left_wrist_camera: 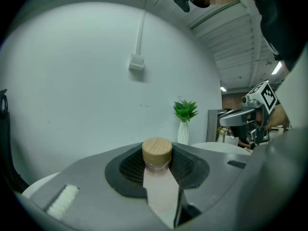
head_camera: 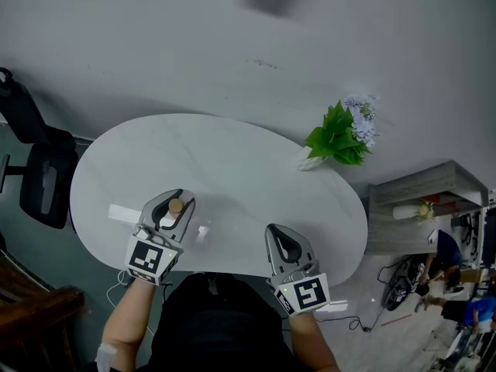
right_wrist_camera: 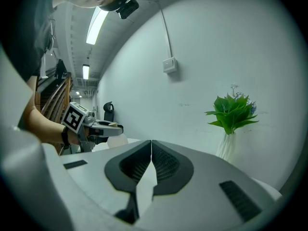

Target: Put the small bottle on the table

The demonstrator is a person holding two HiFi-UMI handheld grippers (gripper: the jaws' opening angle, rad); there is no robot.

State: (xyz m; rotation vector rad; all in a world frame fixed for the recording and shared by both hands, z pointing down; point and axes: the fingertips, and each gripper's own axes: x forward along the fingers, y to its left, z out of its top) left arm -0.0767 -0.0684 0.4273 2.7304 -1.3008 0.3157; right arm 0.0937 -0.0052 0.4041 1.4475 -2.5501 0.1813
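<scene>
A small bottle (left_wrist_camera: pixel 159 179) with a pale wooden cap stands upright between the jaws of the left gripper (head_camera: pixel 179 201), which clamp its sides. It is over the near left part of the white oval bench (head_camera: pixel 232 157); whether it touches the surface cannot be told. The right gripper (head_camera: pixel 273 229) is at the near right edge, jaws together and empty. A leafy plant (head_camera: pixel 338 135) stands at the far right.
</scene>
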